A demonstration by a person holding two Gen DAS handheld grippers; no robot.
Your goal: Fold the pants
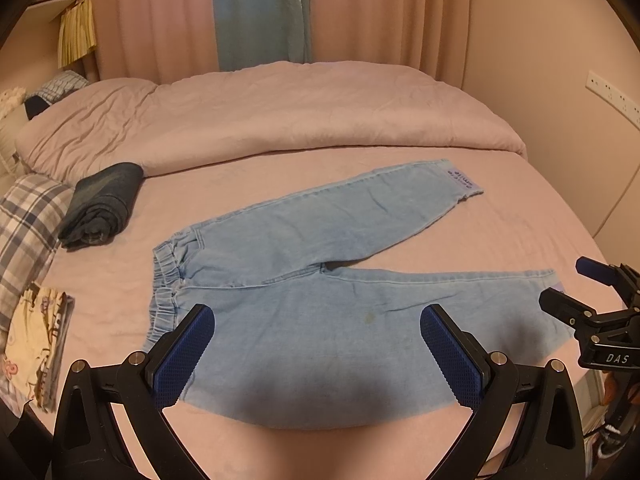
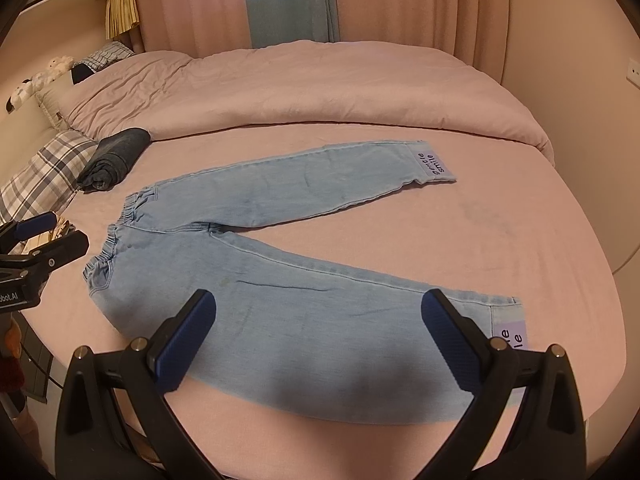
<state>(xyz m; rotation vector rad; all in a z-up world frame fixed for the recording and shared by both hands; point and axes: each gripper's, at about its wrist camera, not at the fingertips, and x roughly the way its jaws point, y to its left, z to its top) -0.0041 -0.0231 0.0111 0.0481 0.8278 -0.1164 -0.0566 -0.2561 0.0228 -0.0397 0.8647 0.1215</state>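
Note:
Light blue denim pants [image 1: 304, 264] [image 2: 280, 248] lie flat on the pink bed sheet, legs spread in a V, elastic waistband to the left. Each cuff carries a lilac patch reading "gentle smile" [image 2: 429, 167]. My left gripper [image 1: 316, 320] hovers open above the near leg close to the waistband, with nothing between its blue pads. My right gripper [image 2: 318, 308] hangs open over the near leg toward its cuff, also empty. Each gripper shows at the edge of the other's view: the right one [image 1: 572, 292] and the left one [image 2: 52, 232].
A folded dark denim garment [image 1: 102, 204] lies at the left by a plaid pillow [image 1: 28, 224]. A bunched pink duvet [image 1: 260, 120] runs across the far side of the bed. Folded patterned cloth [image 1: 36, 344] sits near the left edge. Curtains [image 1: 256, 12] hang behind.

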